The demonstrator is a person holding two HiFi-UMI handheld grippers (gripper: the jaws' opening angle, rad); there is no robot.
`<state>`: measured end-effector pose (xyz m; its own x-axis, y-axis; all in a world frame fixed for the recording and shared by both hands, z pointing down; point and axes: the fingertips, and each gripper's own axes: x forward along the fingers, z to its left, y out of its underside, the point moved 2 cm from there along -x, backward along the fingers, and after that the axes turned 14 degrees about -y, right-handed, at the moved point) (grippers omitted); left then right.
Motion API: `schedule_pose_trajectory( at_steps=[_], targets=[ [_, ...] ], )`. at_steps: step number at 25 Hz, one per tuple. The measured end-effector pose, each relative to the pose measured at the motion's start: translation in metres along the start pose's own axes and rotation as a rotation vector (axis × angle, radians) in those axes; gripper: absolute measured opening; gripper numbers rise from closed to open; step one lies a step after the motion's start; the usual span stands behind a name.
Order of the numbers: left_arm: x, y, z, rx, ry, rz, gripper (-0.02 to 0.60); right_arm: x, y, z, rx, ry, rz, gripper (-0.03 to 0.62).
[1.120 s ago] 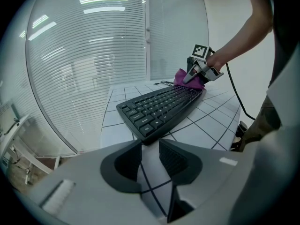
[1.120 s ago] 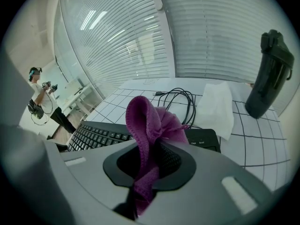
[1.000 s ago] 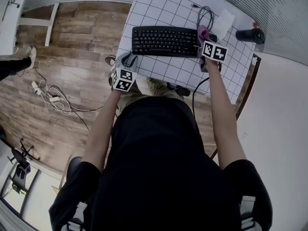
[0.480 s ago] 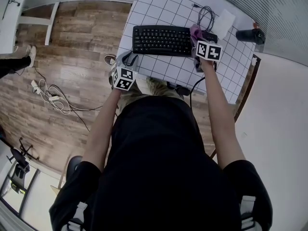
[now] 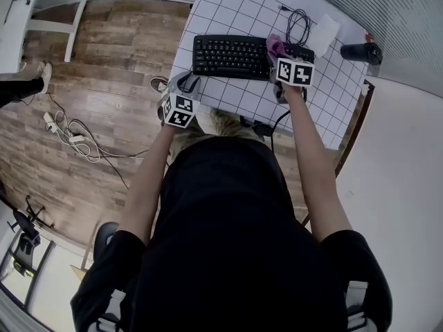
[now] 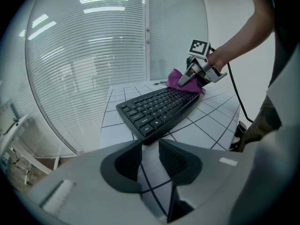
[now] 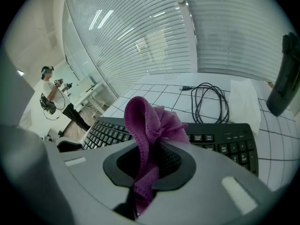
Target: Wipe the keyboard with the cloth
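Keyboard (image 5: 235, 56) lies on the gridded table (image 5: 228, 9), upper centre of the head view. Right gripper (image 7: 149, 161) has its jaws clamped on the purple cloth (image 7: 150, 121), which is bunched against the keys at the keyboard's right part. Left gripper (image 6: 150, 156) is at the table edge, lower left of the keyboard, jaws narrowly apart with nothing between them.
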<state>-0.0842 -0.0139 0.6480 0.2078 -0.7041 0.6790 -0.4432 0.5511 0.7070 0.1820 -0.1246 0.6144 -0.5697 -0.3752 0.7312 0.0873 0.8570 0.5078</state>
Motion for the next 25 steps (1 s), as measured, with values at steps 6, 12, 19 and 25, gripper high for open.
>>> schedule_pose_trajectory(
  at_steps=[6, 12, 19, 25],
  targets=[
    [0.000, 0.000, 0.000, 0.001, 0.003, 0.001, 0.112, 0.004, 0.000, 0.005, 0.007, 0.026, -0.003, 0.066],
    [0.000, 0.000, 0.000, 0.000, 0.004, 0.000, 0.112, 0.006, 0.000, 0.010, 0.018, 0.019, -0.008, 0.066],
    [0.000, 0.000, 0.000, 0.001, 0.003, -0.003, 0.112, 0.017, 0.000, 0.026, 0.014, -0.005, -0.006, 0.066],
    [0.000, 0.000, 0.000, 0.004, 0.001, -0.007, 0.112, 0.026, -0.001, 0.039, 0.005, -0.030, -0.003, 0.066]
  ],
)
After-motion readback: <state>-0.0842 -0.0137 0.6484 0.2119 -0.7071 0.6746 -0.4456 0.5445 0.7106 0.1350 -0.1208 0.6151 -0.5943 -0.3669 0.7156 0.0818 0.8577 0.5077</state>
